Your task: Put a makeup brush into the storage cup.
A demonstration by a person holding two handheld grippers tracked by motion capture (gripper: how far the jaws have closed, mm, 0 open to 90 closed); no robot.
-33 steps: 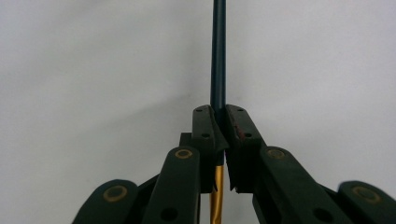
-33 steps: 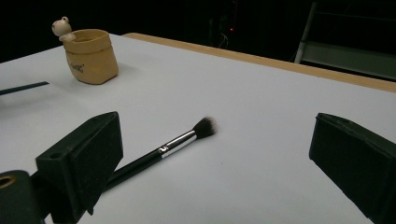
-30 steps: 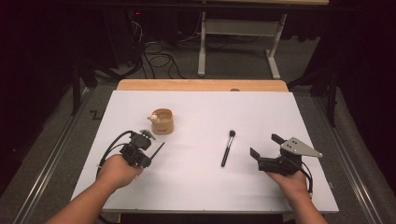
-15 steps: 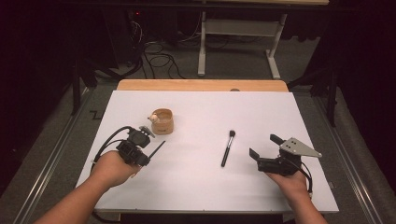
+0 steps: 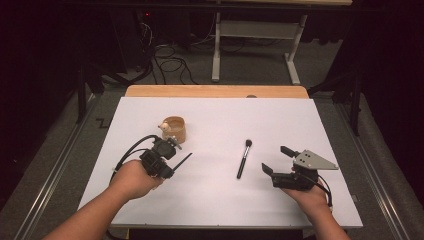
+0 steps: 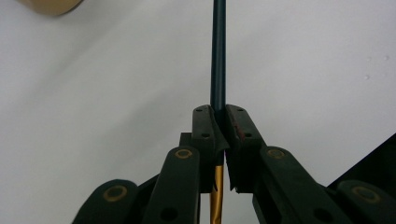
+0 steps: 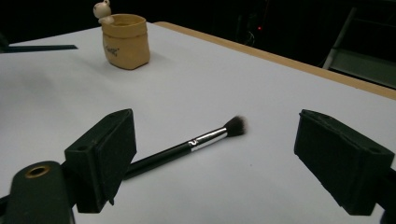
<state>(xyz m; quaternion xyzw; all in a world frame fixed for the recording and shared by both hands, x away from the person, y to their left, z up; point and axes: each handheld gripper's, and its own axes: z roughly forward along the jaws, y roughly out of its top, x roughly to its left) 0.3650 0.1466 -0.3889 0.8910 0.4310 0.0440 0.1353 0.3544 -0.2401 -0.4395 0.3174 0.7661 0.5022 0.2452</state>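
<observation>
The left gripper pinched a thin dark pencil; the right gripper gaped wide near the makeup brush, light, stiff, best gripped mid-handle

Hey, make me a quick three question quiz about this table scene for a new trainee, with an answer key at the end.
1. True or false: the left claw is shut on a thin dark stick.
2. What lies on the white table ahead of the right claw? A) a spoon B) a makeup brush C) a pen
3. Fill in: the small figure sits on the rim of the tan ____.

Key:
1. True; its jaws clamp the stick.
2. B; the makeup brush lies flat, bristles pointing away from the person, between the open jaws in the right gripper view.
3. Cup.
</observation>
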